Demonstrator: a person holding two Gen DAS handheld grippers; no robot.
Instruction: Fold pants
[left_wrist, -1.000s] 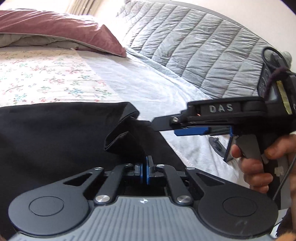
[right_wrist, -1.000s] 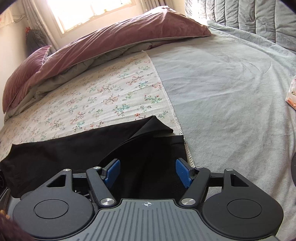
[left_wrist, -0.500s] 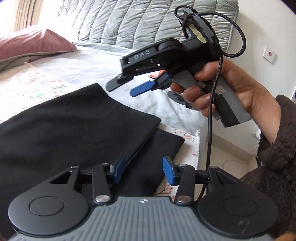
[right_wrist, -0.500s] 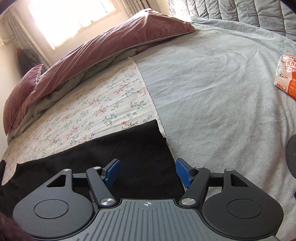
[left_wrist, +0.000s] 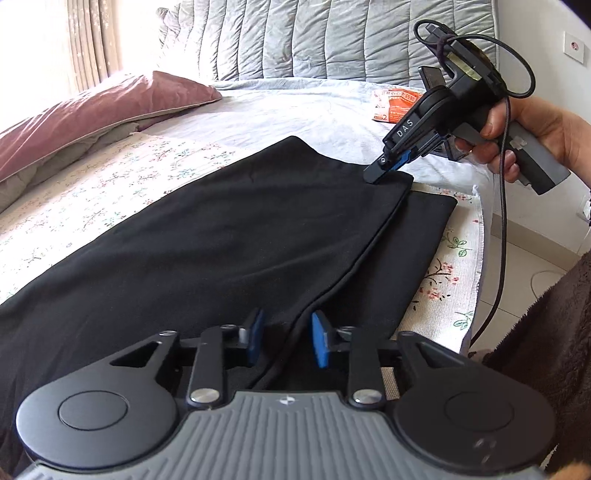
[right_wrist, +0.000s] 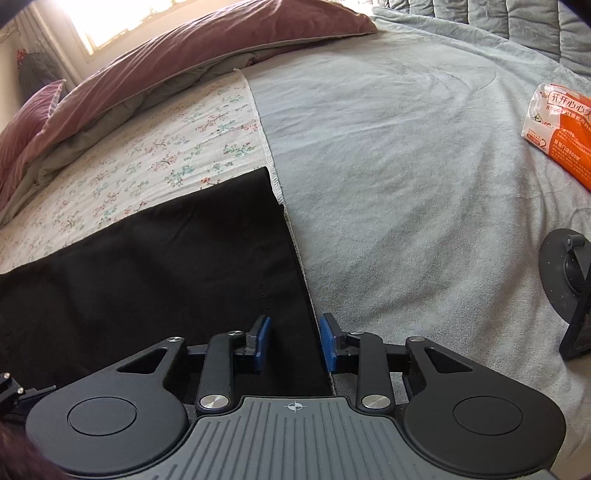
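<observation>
pants (left_wrist: 236, 229) on bedsheet (left_wrist: 122, 184) | pillow (left_wrist: 99, 122) behind | packet (right_wrist: 561, 129) right

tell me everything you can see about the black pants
The pants are plain black, matte, soft-looking fabric, lying flat on the floral sheet near the bed's edge. They are folded over: an upper layer sits offset on a lower one, leaving a strip exposed. The right gripper tips touch the top layer's corner; the left gripper is open over the fold edge.

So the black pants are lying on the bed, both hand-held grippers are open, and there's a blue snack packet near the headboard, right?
Nearly. The packet is orange and white, not blue, as the right wrist view shows. The pants do lie on the bed, and the left hand-held gripper and right hand-held gripper are open.
</observation>
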